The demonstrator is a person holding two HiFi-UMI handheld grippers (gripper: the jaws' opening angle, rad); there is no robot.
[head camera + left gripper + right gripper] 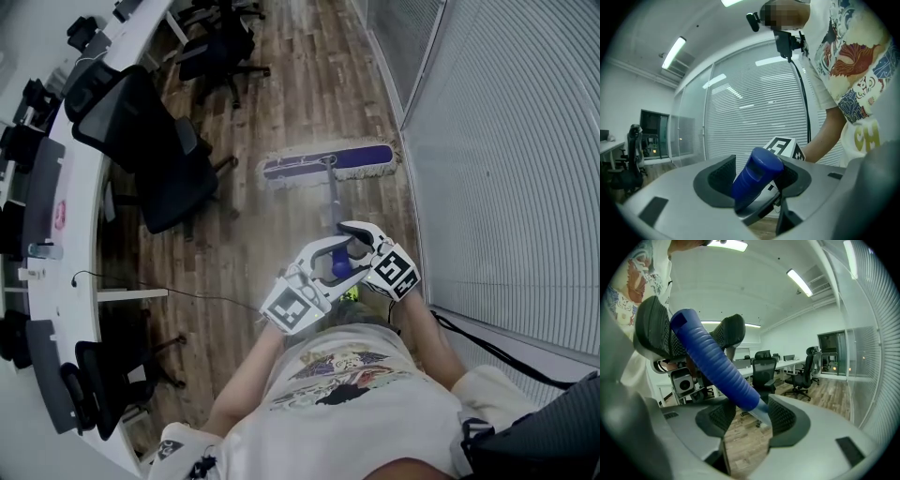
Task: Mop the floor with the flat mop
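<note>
Nearest, left gripper (pixel 757 180) and right gripper (pixel 750 416) both clamped on blue mop handle (pixel 712 366), flat mop head (pixel 328 162) ahead on wood floor (pixel 309 84), blinds wall (pixel 506 169) close at its right end, office chair (pixel 155 155) left, open floor beyond.
</note>
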